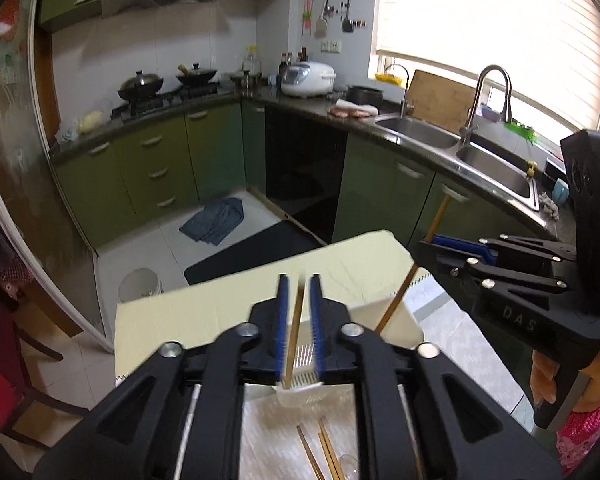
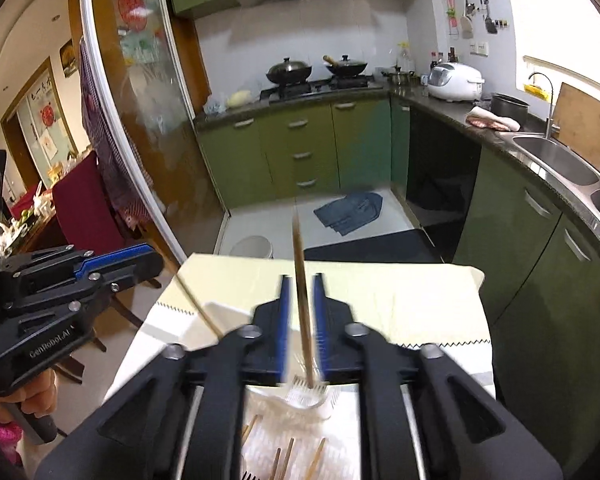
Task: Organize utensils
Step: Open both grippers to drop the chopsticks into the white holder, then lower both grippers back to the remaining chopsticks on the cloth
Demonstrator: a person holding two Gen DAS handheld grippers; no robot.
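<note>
- Green kitchen cabinets (image 1: 152, 168) ring a small table (image 1: 204, 320) draped in pale yellow cloth, where a person sorts chopsticks with a gripper in each hand.
- Left gripper (image 1: 299, 280) hangs over a white slotted holder (image 1: 300, 396), its blue pads slightly apart, with a chopstick (image 1: 296, 328) standing between them and a gap on either side.
- Right gripper (image 2: 302, 280) matches it: its jaws are slightly apart around a second chopstick (image 2: 299, 248), which is tilted steeply with its lower tip at the holder's ribbed rim.
- Neither stick appears pinched, so the step in hand is likely the drop into the holder.
- Doing it well means keeping each tip over the holder's mouth, letting the stick slide down freely, and opening no wider until it rests inside.
- Both hands should then lift straight away, so the pads do not knock the leaning sticks.
- Loose chopsticks (image 1: 320, 452) wait on the table nearer the person, apparently next for pickup.
</note>
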